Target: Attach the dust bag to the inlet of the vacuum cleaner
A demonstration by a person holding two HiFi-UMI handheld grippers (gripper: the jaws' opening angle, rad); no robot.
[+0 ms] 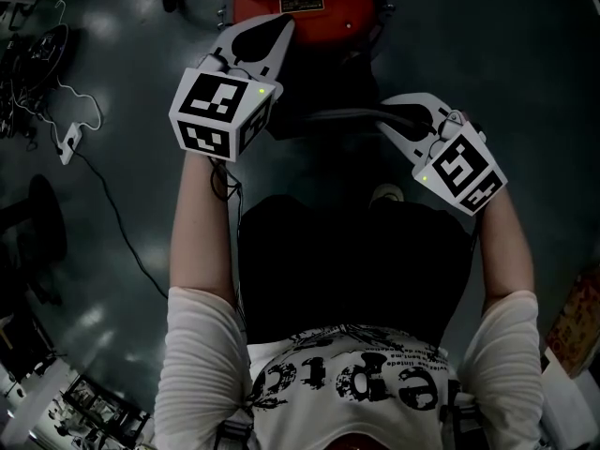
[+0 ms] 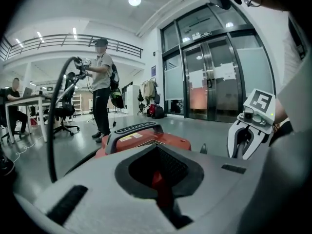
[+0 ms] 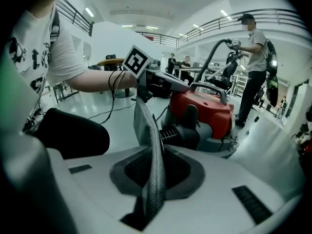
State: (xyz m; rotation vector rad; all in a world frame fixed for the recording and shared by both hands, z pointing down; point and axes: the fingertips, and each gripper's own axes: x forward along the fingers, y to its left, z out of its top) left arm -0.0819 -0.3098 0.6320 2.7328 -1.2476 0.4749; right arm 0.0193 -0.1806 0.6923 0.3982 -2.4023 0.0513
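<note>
The red vacuum cleaner [image 1: 300,3] stands on the floor in front of me, with its black ribbed inlet [image 3: 181,133] facing my way. A grey woven dust bag [image 3: 148,145] runs edge-on through my right gripper [image 3: 155,174], which is shut on it. From there the bag rises toward the left gripper [image 3: 181,86]. In the head view the bag [image 1: 328,115] spans between both hands. My left gripper [image 1: 281,24] points at the vacuum's near edge. Its jaws stand close together with only red showing in the slit [image 2: 158,177]; what they grip is unclear.
A black hose [image 2: 54,111] arches up at the left of the vacuum. A person [image 3: 253,57] stands beyond it. Cables and a power strip [image 1: 70,141] lie on the floor to my left. My dark-clad legs [image 1: 347,261] are just below the grippers. Glass doors [image 2: 214,77] are at the back.
</note>
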